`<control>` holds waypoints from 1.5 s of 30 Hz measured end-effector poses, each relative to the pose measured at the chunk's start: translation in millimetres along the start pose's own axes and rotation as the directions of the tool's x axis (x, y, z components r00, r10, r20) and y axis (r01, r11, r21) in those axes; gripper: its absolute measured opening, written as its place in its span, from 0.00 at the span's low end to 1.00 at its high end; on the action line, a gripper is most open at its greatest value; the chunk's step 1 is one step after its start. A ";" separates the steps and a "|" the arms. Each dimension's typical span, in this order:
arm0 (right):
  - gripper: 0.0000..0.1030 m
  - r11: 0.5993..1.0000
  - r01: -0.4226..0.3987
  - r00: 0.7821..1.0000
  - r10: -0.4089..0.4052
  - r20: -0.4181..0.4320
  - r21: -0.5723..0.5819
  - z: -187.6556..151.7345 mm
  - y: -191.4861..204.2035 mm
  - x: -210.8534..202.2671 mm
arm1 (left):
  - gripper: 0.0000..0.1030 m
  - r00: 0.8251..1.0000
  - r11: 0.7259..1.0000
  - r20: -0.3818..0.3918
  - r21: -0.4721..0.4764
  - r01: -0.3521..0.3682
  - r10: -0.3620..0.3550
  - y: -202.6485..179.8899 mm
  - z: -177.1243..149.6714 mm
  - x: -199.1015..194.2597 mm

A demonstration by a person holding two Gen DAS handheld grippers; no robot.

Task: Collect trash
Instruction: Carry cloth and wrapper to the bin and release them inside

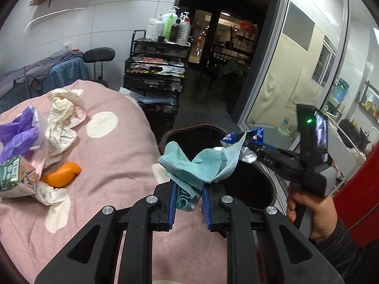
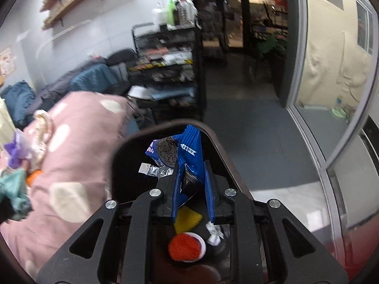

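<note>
Now the left claw point(image 1: 188, 197) is clamping a crumpled teal paper towel point(image 1: 201, 165), and the right claw point(image 2: 190, 189) is pinching a blue cookie wrapper point(image 2: 187, 156). Both are hovering over the dark round trash bin point(image 1: 272, 189), at three o'clock from the pink spotted bed point(image 1: 113, 156). Next, seemingly, comes widening both claws to drop them in.

Green-printed carton point(image 1: 13, 177): cut off by the left edge of the left wrist view, print too small to read. Teal tissue point(image 1: 201, 165): lower end hidden between the blue pads. Bin point(image 2: 220, 142): near rim hidden behind the gripper frame in the right wrist view. Pink spotted cover point(image 2: 78, 156), purple scrap point(image 2: 15, 153) and black shelf trolley point(image 2: 165, 71): motion-blurred, shelf contents unreadable.
</note>
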State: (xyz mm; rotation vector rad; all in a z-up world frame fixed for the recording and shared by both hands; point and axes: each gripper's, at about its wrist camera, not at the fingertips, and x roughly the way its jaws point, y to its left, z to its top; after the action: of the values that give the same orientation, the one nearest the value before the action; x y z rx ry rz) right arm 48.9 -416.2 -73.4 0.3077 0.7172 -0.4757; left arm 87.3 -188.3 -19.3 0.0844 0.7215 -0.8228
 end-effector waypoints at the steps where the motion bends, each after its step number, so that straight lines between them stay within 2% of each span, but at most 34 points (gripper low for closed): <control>1: 0.19 1.000 0.012 1.000 -0.012 -0.018 0.004 -4.2 -2.9 6.3 | 0.18 1.000 1.000 -0.007 0.000 0.009 -0.009 -1.4 0.8 3.2; 5: 0.23 1.000 0.023 0.997 -0.022 -0.075 0.019 -19.0 -13.2 26.3 | 0.18 0.999 1.000 -0.031 0.015 0.018 -0.017 -8.1 3.0 15.4; 9: 0.35 0.999 0.004 0.991 0.000 -0.131 0.035 -34.6 -16.4 40.1 | 0.18 0.998 0.999 -0.054 0.032 0.017 -0.015 -13.3 2.7 24.4; 11: 0.49 0.999 -0.006 0.990 0.013 -0.142 0.047 -39.7 -16.9 42.7 | 0.18 0.998 0.999 -0.063 0.035 0.019 -0.017 -14.4 1.6 27.5; 14: 0.60 0.998 -0.021 0.991 0.028 -0.129 0.056 -41.8 -16.8 40.1 | 0.18 0.997 0.999 -0.078 0.041 0.025 -0.022 -17.8 0.7 32.2; 22: 0.67 0.996 -0.036 0.998 0.040 -0.051 0.078 -27.4 -14.1 22.8 | 0.18 0.995 0.996 -0.101 0.086 0.033 -0.024 -32.2 2.5 42.8; 30: 0.74 0.993 -0.001 0.998 -0.006 0.061 0.116 -1.7 -24.6 -6.3 | 0.18 0.990 0.991 -0.139 0.124 0.055 -0.038 -47.9 3.6 57.9; 40: 0.76 0.988 0.010 0.996 -0.024 0.088 0.155 8.7 -43.1 -19.0 | 0.18 0.978 0.978 -0.208 0.194 0.075 -0.033 -68.2 2.5 85.2; 43: 0.76 0.988 0.010 0.996 -0.024 0.089 0.156 10.1 -44.8 -20.1 | 0.21 0.975 0.974 -0.221 0.217 0.057 -0.008 -71.2 1.8 93.7; 45: 0.77 0.987 0.011 0.996 -0.025 0.090 0.158 11.1 -46.3 -20.4 | 0.31 0.973 0.971 -0.230 0.233 0.059 -0.004 -72.9 1.7 99.3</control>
State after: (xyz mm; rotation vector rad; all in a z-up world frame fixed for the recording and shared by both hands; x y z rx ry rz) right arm 17.9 -453.9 -56.4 0.4252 0.5947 -0.5616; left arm 83.2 -302.8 -64.7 0.3904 0.8389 -0.9381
